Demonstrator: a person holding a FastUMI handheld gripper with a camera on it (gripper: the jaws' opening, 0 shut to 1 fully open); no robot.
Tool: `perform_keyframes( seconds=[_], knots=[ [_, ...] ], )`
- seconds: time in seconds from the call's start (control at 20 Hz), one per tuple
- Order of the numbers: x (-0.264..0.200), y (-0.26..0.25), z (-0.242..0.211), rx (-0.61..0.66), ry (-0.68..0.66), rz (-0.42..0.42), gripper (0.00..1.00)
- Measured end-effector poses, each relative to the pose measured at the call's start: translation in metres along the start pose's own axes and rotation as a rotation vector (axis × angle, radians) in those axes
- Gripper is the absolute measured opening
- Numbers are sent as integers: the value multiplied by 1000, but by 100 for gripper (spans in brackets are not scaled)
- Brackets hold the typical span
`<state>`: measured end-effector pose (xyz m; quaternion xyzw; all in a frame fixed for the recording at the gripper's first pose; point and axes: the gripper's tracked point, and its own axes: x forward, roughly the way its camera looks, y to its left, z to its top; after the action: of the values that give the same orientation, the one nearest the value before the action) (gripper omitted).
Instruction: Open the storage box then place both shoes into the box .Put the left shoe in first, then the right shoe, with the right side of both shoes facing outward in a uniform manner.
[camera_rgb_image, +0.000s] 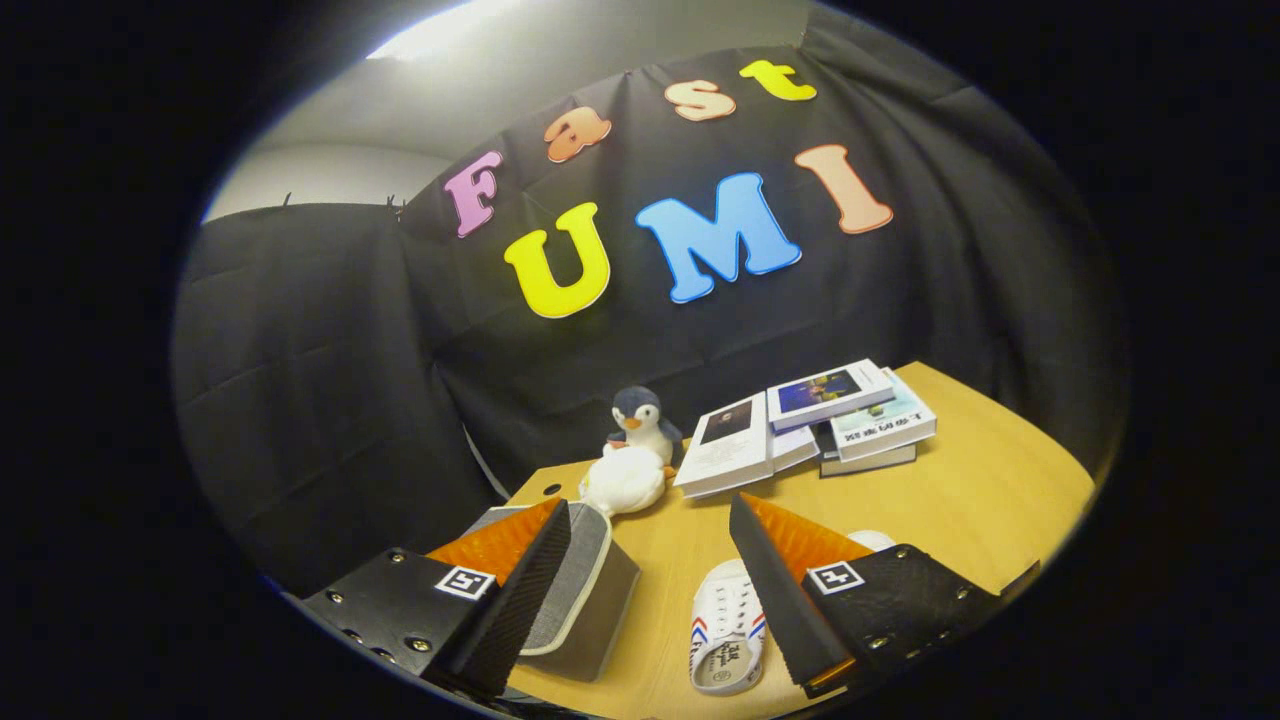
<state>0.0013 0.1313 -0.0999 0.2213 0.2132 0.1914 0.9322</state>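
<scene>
— Nearest: gripper (650, 590), fingers spread wide, gripping nothing, held above the wooden table (960, 490).

— And under the fingers?

— Beneath the left finger (520, 590), a grey fabric storage box (590, 590), lid closed (partly covered by that finger). Between the two fingers, nearer the right one, a white sneaker (728, 625) with red and blue stripes on its side, lying flat on the table, part of it hidden under the right finger (780, 590). Just past that finger, a white rounded edge (875, 540), probably the second shoe; too hidden to say for sure.

— Box and sneaker touching?

— No, apart, with bare tabletop between.

— Farther back?

— Beyond the box, a white plush toy (625, 480), and right behind it, touching, a plush penguin (643, 420) sitting upright. Beside them, a loose pile of books (810, 420), several overlapping (one leaning on the others), near the far edge of the table. Behind everything, black cloth wall (320, 380).

— Anything between the fingertips themselves?

— Only tabletop seen through the gap.
</scene>
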Motion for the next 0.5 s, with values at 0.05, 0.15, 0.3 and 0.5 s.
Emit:
perform_keyframes(
  seconds=[0.05,0.15,0.3,0.5],
  knots=[
    [3,5,-9,31,26,21,98],
    [8,10,-28,101,87,43,98],
    [14,15,-51,218,160,60,98],
    [22,24,-81,423,251,98,97]
  ],
)
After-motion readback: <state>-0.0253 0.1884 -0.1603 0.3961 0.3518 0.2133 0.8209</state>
